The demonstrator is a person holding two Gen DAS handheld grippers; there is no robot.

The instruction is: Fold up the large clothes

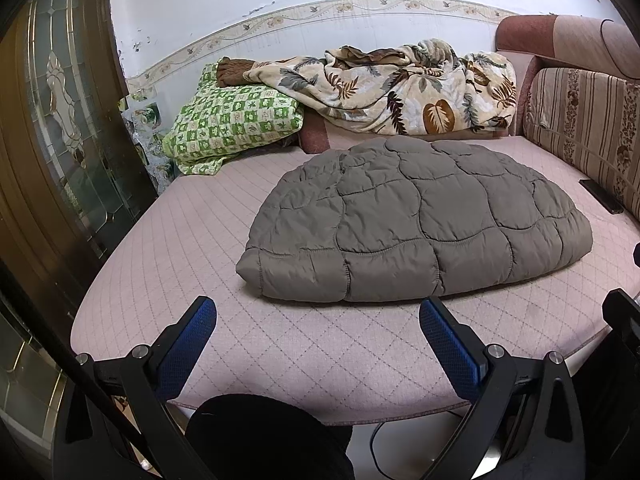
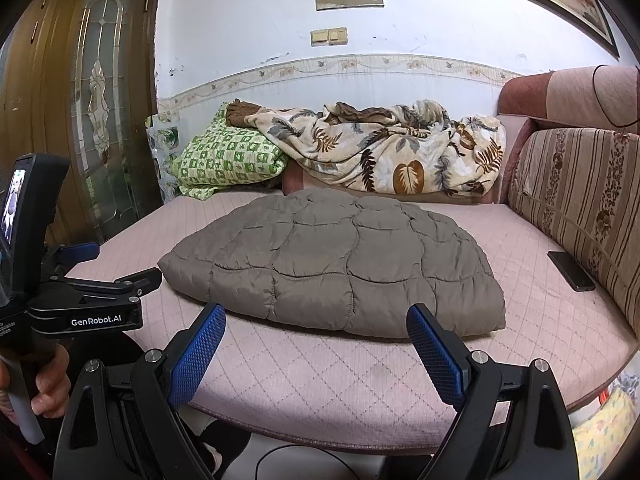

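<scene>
While the grey puffy coat [image 1: 404, 220] lies folded in a neat bundle on the pink sofa seat [image 1: 168, 264], both tools stay back from it at the front edge. The left gripper [image 1: 318, 310] is spread wide, with nothing between its 2 blue pads [image 1: 188, 348]. The right gripper [image 2: 316, 316] is spread wide too and holds nothing. The coat sits in the middle of the seat, not touching either tool. Behind it, a leafy blanket [image 2: 384, 148] is bunched up next to a green checked pillow [image 2: 224, 158] by the wall. A dark phone [image 2: 570, 270] lies on the seat near the striped back cushion [image 2: 580, 200]. A hand [image 2: 48, 380] grips the left tool's handle.
</scene>
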